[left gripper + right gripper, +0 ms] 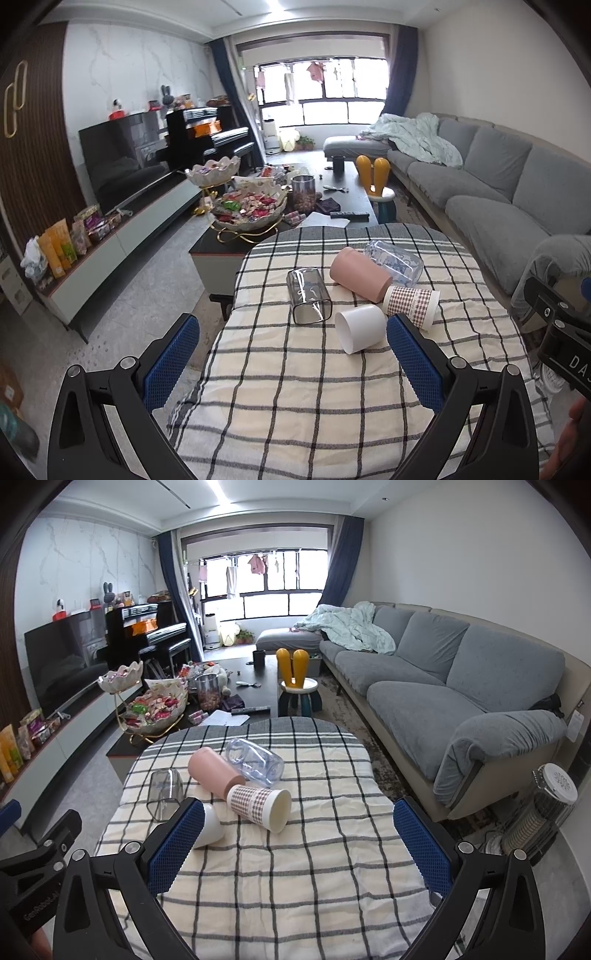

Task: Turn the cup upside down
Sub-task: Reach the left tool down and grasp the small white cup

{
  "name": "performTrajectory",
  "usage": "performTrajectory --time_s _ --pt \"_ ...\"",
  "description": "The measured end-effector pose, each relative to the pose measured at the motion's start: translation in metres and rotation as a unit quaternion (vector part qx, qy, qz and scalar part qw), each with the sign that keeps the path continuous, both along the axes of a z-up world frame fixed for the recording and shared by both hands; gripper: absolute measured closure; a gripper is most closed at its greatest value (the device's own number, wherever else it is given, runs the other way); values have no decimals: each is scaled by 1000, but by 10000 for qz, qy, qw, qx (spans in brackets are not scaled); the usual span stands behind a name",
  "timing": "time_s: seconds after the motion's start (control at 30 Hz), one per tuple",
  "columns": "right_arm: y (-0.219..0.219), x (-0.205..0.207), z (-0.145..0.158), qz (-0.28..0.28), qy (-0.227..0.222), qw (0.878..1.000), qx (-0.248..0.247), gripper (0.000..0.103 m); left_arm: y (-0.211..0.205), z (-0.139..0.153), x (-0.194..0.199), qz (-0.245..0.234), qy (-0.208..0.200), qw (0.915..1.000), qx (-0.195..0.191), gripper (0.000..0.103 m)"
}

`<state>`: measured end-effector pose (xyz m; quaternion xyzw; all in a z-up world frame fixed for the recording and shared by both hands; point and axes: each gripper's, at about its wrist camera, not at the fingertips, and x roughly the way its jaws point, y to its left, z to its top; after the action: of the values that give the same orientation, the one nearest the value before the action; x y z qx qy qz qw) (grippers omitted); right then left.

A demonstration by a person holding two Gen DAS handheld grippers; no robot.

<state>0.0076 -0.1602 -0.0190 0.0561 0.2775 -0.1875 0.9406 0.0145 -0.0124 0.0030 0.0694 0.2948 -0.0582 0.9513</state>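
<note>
Several cups lie on their sides on the checked tablecloth [295, 398]: a clear square glass [308, 297], a pink cup [360, 272], a clear blue-printed cup [395, 262], a checked paper cup [413, 304] and a white cup [360, 328]. My left gripper [291, 362] is open and empty, just short of the white cup. My right gripper [299, 845] is open and empty; the checked cup [260, 805] lies ahead of it, and its left finger [177, 849] partly hides the white cup [210, 830]. The pink cup [214, 771], the printed cup [255, 762] and the glass [166, 794] lie behind.
A dark coffee table [347, 192] with snack bowls [247, 210] stands beyond the cloth. A grey sofa [461, 686] runs along the right, a TV unit [122, 177] along the left. A small heater [539, 812] stands on the floor at the right.
</note>
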Motion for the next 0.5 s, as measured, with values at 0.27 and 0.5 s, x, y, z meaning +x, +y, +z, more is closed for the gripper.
performTrajectory --time_s 0.27,0.5 --pt "-17 19 -13 -431 297 9983 259 0 -31 -14 31 -859 265 9945 538 0" --pt "-37 42 -31 -1094 616 9891 763 0 -67 -38 62 -2013 604 9680 1374 0"
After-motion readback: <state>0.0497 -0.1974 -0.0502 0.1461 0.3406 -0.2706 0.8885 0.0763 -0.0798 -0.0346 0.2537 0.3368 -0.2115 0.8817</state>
